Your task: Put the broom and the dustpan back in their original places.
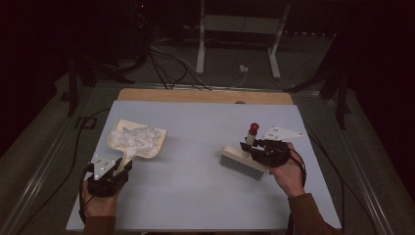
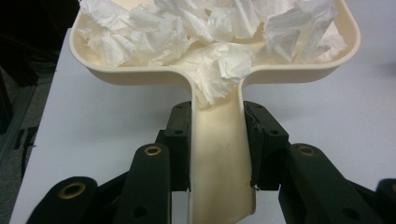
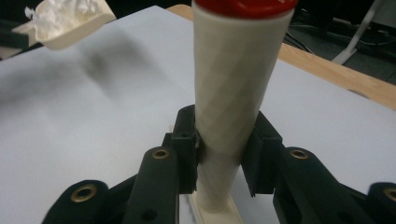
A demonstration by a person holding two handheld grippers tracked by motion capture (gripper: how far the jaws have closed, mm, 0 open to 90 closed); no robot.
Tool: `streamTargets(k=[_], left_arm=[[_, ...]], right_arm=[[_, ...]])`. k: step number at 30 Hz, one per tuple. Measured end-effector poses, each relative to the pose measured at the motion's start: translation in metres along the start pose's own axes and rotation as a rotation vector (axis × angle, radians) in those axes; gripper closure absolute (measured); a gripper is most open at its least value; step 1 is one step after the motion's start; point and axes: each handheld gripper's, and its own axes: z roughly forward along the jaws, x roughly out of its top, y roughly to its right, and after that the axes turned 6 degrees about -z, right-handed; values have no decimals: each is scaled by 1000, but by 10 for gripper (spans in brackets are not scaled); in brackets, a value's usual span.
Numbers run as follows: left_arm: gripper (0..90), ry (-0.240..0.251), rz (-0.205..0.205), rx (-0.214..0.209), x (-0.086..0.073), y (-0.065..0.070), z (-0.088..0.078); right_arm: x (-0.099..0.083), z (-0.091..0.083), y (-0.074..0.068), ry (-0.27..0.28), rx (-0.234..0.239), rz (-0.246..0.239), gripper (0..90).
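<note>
The dustpan [image 2: 219, 70], heaped with crumpled tissue [image 2: 210, 32], sits at the bench's [image 1: 195, 196] left, its handle clamped in the left gripper's [image 1: 110, 174] jaws. The right gripper [image 1: 264, 149] has closed on the brush [image 1: 242, 164] handle. Tilting the pan could spill tissue.

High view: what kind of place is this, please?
Probably a lab or recording studio, not a home: a pale work table stands among dark curtains, loose cables cross the floor, and a white metal stand sits behind.
</note>
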Motion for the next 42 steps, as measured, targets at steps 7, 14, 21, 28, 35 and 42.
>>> streamTargets(k=[7,14,21,28,35,42], left_arm=[[669,-7,5,9,-1,0,-4],[669,-10,6,14,-2,0,-6],[669,-19,-2,26,-5,0,-8],[669,-24,-2,31,-6,0,-9],[669,-25,1,30,-6,0,-9],[669,-28,3,33,-6,1,-8]], right_arm=[[-4,-18,13,-16,34,-38,702],[-10,-35,24,-41,91,-51,703],[-18,-48,33,-63,140,-46,702],[-25,-63,38,-71,204,-42,704],[-31,-73,41,-90,285,-63,705],[-40,-78,50,-114,395,-53,705]])
